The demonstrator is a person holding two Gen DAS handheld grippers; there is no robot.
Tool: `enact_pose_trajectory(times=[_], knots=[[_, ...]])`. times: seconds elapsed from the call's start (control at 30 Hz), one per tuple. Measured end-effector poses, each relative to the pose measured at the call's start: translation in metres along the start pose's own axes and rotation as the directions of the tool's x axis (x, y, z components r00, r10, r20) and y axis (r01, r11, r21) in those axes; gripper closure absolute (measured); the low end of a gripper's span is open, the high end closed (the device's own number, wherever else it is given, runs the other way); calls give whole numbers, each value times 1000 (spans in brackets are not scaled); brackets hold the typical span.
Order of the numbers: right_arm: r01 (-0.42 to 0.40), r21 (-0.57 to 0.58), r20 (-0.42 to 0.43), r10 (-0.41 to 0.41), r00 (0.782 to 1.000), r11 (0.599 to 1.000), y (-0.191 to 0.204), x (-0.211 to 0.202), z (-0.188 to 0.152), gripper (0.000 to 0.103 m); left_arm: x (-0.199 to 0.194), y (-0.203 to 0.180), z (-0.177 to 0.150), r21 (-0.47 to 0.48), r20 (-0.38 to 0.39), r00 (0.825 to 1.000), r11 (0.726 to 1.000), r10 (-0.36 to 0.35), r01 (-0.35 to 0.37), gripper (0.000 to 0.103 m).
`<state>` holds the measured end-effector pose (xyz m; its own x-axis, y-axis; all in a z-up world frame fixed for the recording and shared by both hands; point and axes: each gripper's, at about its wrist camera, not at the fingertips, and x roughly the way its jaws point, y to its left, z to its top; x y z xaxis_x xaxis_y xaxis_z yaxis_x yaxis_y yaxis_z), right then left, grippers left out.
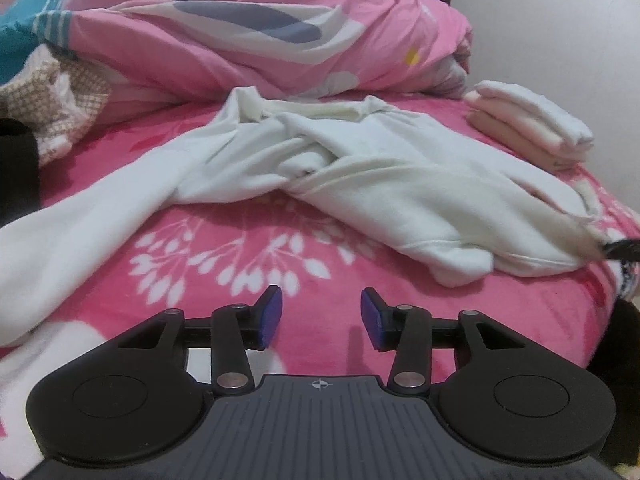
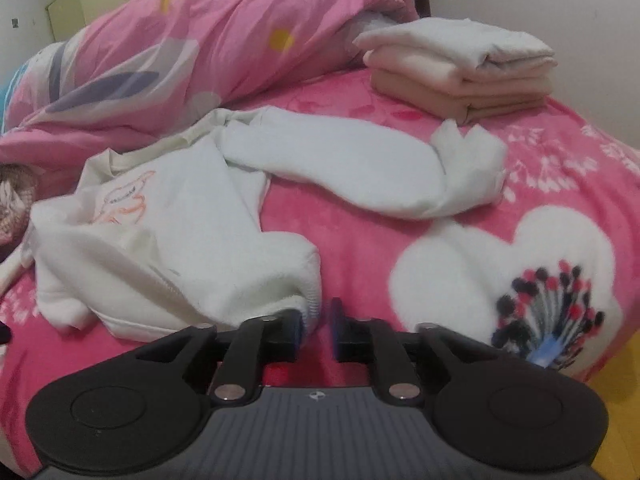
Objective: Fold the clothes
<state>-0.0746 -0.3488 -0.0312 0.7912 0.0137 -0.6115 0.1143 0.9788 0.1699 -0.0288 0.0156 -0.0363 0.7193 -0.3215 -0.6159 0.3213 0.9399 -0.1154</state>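
Hovering over the pink bedspread (image 1: 320,252), your left gripper (image 1: 321,317) has its jaws spread wide, holding nothing. Your right gripper (image 2: 316,330) pinches the hem corner of the white sweatshirt (image 2: 180,232), which lies crumpled mid-bed. Only the right view shows the orange chest print (image 2: 124,200); both show the folded stack (image 2: 460,68) by the pink duvet (image 1: 240,28).

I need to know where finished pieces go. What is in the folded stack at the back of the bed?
The folded stack shows a white piece on top and cream and beige layers beneath; their inner folds are hidden.
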Motion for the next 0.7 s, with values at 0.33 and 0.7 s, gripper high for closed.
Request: enact_pose_trajectory(times=[0.33,0.7], knots=[[-150,-198,179,186,966,969,48,-44,39,51,21,33,23,-62,20,998,996,66,-65,57],[-192,-732,-5,276,961,654,202,55,24,42,58,67,50,-121,18,991,984,136,-133,58]])
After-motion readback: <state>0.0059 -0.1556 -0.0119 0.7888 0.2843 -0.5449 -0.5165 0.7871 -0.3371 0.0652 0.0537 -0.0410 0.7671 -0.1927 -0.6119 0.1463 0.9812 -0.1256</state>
